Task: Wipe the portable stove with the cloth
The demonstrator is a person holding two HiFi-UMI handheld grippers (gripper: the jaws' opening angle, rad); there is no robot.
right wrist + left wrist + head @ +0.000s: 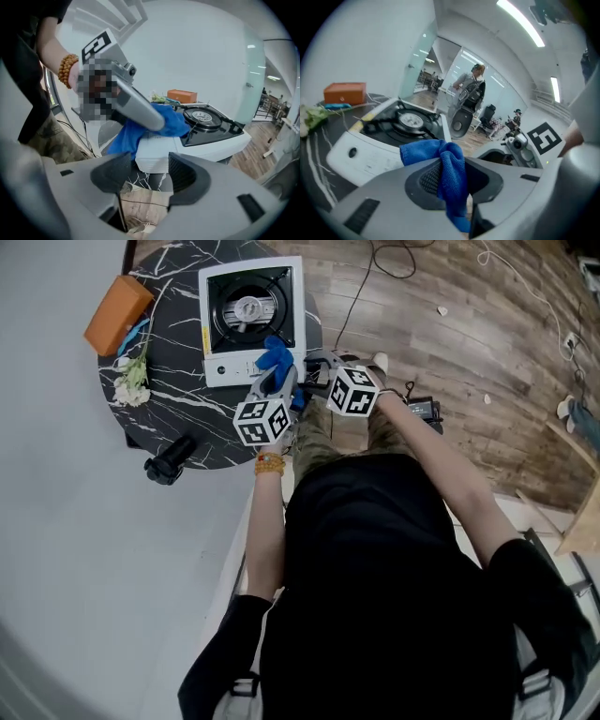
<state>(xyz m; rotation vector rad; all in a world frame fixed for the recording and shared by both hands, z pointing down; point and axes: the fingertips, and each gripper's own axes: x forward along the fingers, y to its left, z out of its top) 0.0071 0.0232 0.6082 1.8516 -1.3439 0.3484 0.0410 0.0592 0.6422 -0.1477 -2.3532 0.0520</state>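
Note:
The white portable stove [251,320] with a black burner top stands on the round black marble table [178,418]. My left gripper [278,371] is shut on a blue cloth [277,356], which hangs over the stove's near right corner. In the left gripper view the cloth [443,159] is bunched between the pads, with the stove [370,150] just beyond. My right gripper [314,369] stands open beside it at the table's edge. Nothing is between its jaws [149,176], and in its view the cloth [164,123] lies against the stove [211,138].
An orange box [117,313] and white flowers [131,385] lie at the table's left. A black cylindrical object [169,460] sits at its near edge. Cables run over the wooden floor [450,343] to the right. A grey wall is on the left.

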